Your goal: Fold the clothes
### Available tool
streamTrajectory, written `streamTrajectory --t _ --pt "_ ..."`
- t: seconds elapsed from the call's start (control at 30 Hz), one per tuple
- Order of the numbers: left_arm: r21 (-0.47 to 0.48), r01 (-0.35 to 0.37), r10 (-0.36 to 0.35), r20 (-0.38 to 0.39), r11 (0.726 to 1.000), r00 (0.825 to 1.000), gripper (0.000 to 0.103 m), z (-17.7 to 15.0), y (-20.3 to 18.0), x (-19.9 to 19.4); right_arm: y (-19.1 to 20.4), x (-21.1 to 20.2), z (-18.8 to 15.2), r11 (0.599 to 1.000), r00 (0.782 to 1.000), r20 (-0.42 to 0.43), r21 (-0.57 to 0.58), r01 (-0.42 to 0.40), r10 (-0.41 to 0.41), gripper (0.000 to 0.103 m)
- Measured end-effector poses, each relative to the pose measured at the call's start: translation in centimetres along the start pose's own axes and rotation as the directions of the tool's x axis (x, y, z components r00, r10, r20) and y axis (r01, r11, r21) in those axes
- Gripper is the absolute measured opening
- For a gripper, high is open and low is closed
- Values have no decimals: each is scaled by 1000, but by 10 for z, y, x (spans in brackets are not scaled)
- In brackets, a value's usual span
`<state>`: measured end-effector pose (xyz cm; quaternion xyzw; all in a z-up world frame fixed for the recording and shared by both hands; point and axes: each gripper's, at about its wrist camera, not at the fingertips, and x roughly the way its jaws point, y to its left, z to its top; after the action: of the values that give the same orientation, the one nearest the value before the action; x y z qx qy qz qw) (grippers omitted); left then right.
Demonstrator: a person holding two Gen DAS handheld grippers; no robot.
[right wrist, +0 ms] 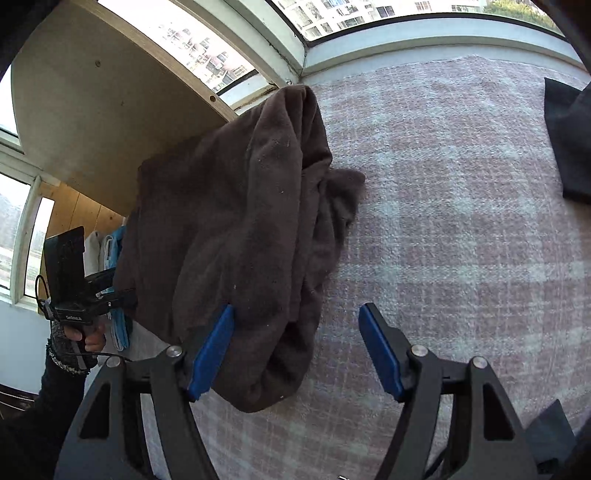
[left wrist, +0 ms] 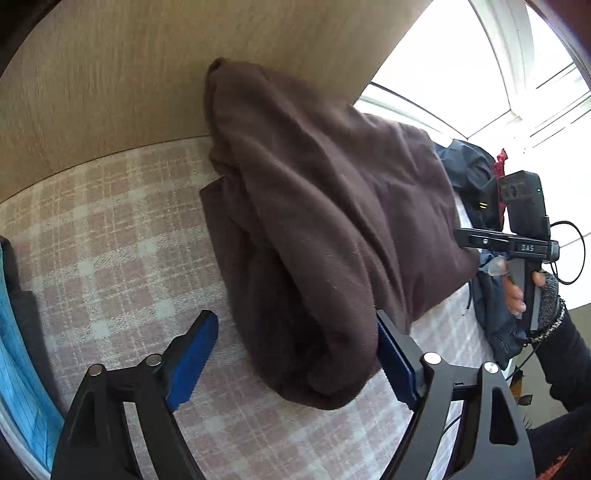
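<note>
Brown fleece garment (left wrist: 325, 229), bunched and loosely folded, lying on plaid blanket (left wrist: 110, 258).

The brown garment (left wrist: 325, 229) lies on a pink-and-white plaid cover (left wrist: 122, 236). Both grippers have black frames and blue pads (right wrist: 212, 354). A dark navy cloth (right wrist: 569, 140) sits nearby.

A lived-in home, likely a bedroom or enclosed balcony high in an apartment block. A pink-and-white plaid blanket (right wrist: 461, 192) covers a bed-like surface set into a corner of large windows (right wrist: 332, 14), through which other residential towers show. A plain wooden panel (left wrist: 129, 74) stands alongside, and garments lie about: a brown fleece (left wrist: 332, 221), dark clothing (right wrist: 569, 140), folded blue fabric (left wrist: 18, 369).
</note>
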<state>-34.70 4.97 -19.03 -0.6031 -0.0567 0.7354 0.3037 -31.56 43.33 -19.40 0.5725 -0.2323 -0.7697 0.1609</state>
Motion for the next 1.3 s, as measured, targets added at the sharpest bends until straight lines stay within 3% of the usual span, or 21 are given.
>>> streamTrajectory --t 0.13,0.27,0.33,0.4,0.43,0.5,0.57,0.67,0.77,0.9,1.03,1.13,1.23,1.27,1.3 --pt "-48 4 -4 4 999 1000 84 -4 7 4 18 -12 -8 998 1000 20 -54 22 -21 68" --pt "-43 2 -2 9 999 1000 85 -6 1 6 23 11 -8 993 997 -38 -99 62 -66 69" --pt "-41 8 -7 7 999 1000 85 -6 -2 7 12 20 -7 999 998 -67 -46 7 -10 72" --pt "-32 35 -35 0 999 999 76 -7 -4 8 7 18 -8 999 997 -67 -31 -37 35 76" --pt "-53 80 -80 -9 995 997 55 -7 -2 10 7 19 -9 998 996 -74 -37 -42 39 76" --pt "-57 115 -116 -16 992 993 47 -6 -4 13 10 21 -11 996 993 -103 -47 -70 65 75" --pt "-41 122 -122 -12 992 992 35 -5 -7 11 12 29 -14 990 980 -153 -47 -135 126 59" --pt "-27 142 -142 1 990 990 27 -3 -13 4 13 31 -12 984 972 -180 -59 -167 154 45" --pt "-12 162 -162 16 987 987 23 0 -18 -3 12 25 -6 981 970 -172 -58 -184 172 34" --pt "18 190 -191 63 982 980 21 0 -34 -36 24 -1 -3 973 970 -136 -81 -215 202 30" --pt "29 228 -230 80 973 970 21 -23 -47 -69 29 -28 -35 970 962 -159 -58 -234 223 30" --pt "-18 261 -261 -5 965 965 23 -68 -45 -57 28 -29 -81 975 960 -196 -50 -216 202 30" --pt "-81 202 -210 -115 976 971 26 -104 -31 -16 15 -4 -117 993 962 -254 -37 -111 98 35" --pt "-111 191 -204 -123 975 971 34 -112 -24 -11 10 2 -125 996 959 -275 -25 -81 71 36" --pt "-138 206 -221 -100 969 970 36 -117 -18 -17 8 3 -130 998 958 -281 -21 -61 53 37"
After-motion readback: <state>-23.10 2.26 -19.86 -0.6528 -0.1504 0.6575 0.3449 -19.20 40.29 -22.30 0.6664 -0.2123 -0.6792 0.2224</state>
